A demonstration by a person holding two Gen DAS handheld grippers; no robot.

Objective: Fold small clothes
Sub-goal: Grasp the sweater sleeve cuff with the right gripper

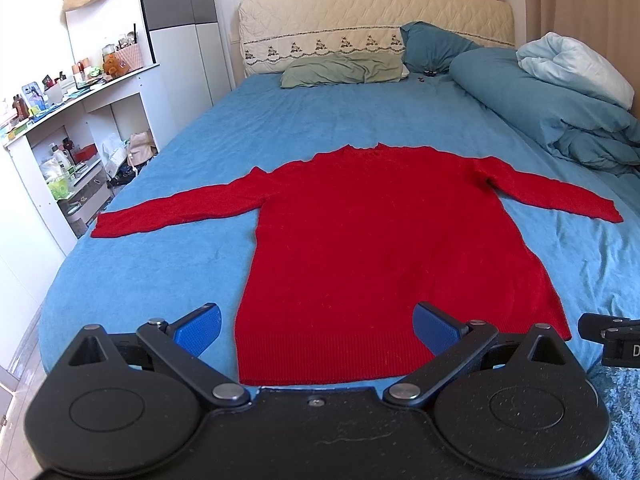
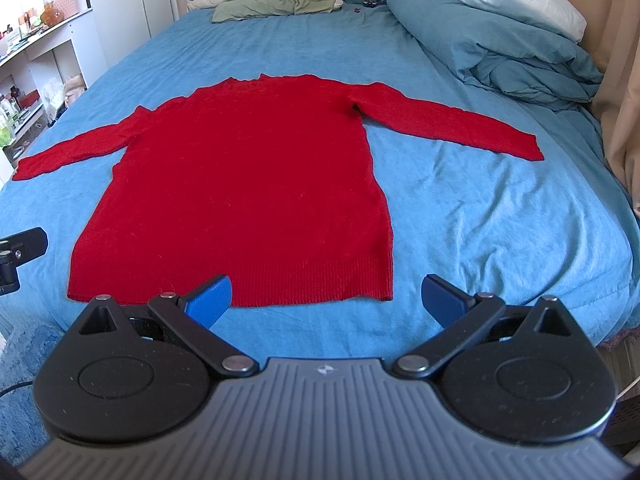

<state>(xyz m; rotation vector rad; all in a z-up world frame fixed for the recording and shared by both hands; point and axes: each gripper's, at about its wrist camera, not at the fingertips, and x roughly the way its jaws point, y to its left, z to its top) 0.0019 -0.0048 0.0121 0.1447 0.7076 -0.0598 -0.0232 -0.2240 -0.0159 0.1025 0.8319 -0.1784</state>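
Both cameras sit low at the foot of the bed (image 1: 120,280), looking forward along it toward the headboard (image 1: 376,24). The left wrist view stands near the hem of the red sweater (image 1: 380,240), over its left corner, with the shelves (image 1: 80,128) along its left edge. The right wrist view stands just beside it, over the hem's right corner, and takes in more of the heaped duvet (image 2: 500,40). Both views share the whole spread sweater, the blue sheet, the pillows and the headboard. Each catches the other's black housing at its inner edge.
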